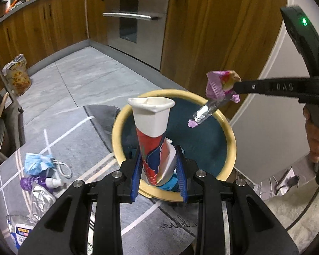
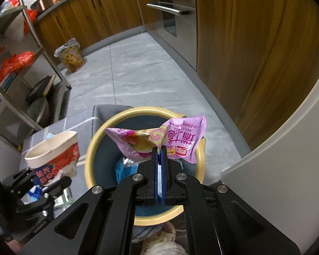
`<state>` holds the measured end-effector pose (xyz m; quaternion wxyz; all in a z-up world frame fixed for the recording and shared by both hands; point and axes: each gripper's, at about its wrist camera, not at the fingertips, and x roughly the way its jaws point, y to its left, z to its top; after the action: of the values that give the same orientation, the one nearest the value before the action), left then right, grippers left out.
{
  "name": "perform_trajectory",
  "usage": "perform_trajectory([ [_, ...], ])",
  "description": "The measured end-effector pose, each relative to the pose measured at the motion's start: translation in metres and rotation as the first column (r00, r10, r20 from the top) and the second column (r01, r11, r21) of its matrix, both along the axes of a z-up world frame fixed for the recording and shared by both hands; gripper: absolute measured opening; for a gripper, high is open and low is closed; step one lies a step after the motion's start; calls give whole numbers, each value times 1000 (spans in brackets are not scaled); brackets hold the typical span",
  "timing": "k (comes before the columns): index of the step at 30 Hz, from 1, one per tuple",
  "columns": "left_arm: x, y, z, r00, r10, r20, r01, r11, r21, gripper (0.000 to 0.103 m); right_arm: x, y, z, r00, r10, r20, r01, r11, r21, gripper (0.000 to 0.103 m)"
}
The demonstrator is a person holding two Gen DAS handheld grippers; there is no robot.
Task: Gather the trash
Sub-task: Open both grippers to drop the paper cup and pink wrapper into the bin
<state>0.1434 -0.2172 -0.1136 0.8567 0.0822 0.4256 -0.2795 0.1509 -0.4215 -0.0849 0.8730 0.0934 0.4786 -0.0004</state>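
The left hand-held gripper (image 1: 159,165) clamps a crushed paper cup (image 1: 153,131) by its red and blue lower part, white rim up, above the near rim of the yellow-rimmed bin (image 1: 229,136). The right hand-held gripper (image 2: 159,150) is closed on a crumpled pink snack wrapper (image 2: 176,140), which hangs over the bin's open mouth; a blue scrap (image 2: 123,170) already lies inside. On the grey patterned bench (image 1: 100,157), left of the bin, rest a blue face mask (image 1: 37,163), a small purple spray bottle (image 1: 41,182) and a silver foil packet (image 1: 41,199), close together near the bench's left edge.
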Motion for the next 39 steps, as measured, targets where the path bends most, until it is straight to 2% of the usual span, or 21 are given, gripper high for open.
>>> perform_trajectory([
  [9, 10, -21, -33, 998, -38, -43, 41, 997, 68, 29, 12, 4, -24, 997, 13, -78, -17, 998, -54, 4],
  [20, 18, -33, -48, 996, -55, -77, 60, 996, 68, 30, 25, 6, -39, 992, -2, -122, -5, 998, -55, 4],
  [26, 23, -27, -54, 993, -25, -113, 31, 998, 58, 30, 28, 4, -42, 991, -15, -134, 9, 999, -46, 4],
  [27, 24, -25, -54, 994, -18, -112, 24, 998, 58, 32, 28, 3, -42, 991, -18, -133, 13, 999, -42, 4],
  [32, 21, -19, -46, 997, 2, -83, 2, 999, 47, 58, 28, 1, -43, 991, -27, -134, 24, 999, -27, 4],
  [35, 21, -14, -37, 998, 16, -54, -13, 999, 42, 65, 29, -1, -41, 990, -57, -129, 53, 998, -28, 8],
  [39, 22, -5, -30, 998, 48, -39, -48, 999, 5, 69, 30, 4, -36, 993, -48, -110, 47, 999, -9, 9],
])
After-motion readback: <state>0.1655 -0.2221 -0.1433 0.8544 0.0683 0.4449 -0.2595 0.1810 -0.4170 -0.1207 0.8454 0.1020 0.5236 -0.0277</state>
